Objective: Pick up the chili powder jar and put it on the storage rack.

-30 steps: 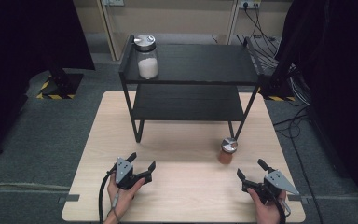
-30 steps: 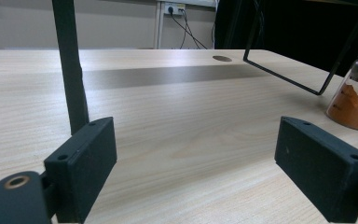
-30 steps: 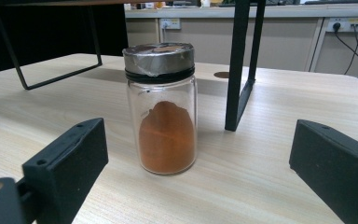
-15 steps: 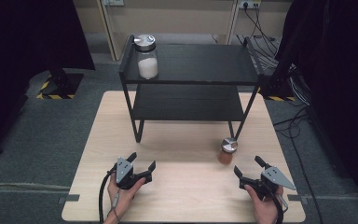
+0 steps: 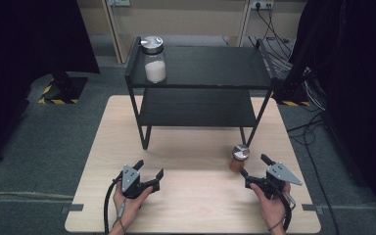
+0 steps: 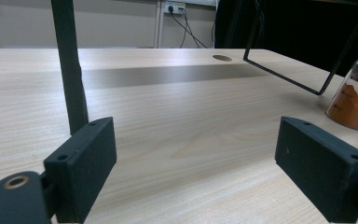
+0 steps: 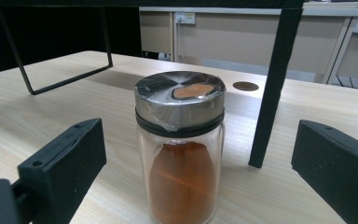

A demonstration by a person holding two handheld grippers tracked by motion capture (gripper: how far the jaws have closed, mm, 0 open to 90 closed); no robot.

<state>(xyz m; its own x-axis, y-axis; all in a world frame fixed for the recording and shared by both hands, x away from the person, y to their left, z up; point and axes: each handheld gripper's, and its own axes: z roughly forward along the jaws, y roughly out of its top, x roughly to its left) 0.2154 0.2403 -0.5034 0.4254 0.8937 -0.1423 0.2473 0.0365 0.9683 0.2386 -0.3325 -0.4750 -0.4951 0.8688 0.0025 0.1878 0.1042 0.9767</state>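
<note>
Left tool [image 5: 149,171]: it rests low over the near left part of the worktop [image 5: 191,147]. Its jaws stand wide apart with only bare wood between them. A hand [image 5: 127,198] holds it from behind, and a black cable trails back from it.
Jar with white powder [image 5: 154,61]: it stands upright at the left end of the top shelf of the black rack [image 5: 200,73]. It has a metal lid and is well apart from both tools.
Black rack: it stands on the far half of the worktop, with two shelves one above the other.
Spice jar [image 7: 182,149]: a glass jar with orange-brown powder and a metal lid. It stands upright on the worktop, just in front of the right front leg of the rack [image 7: 272,84].
Right tool [image 5: 255,165]: it points at the spice jar from the near right. Its jaws are wide. In the right gripper view the jar stands between the two pads [image 7: 70,163], and neither pad touches the glass.
</note>
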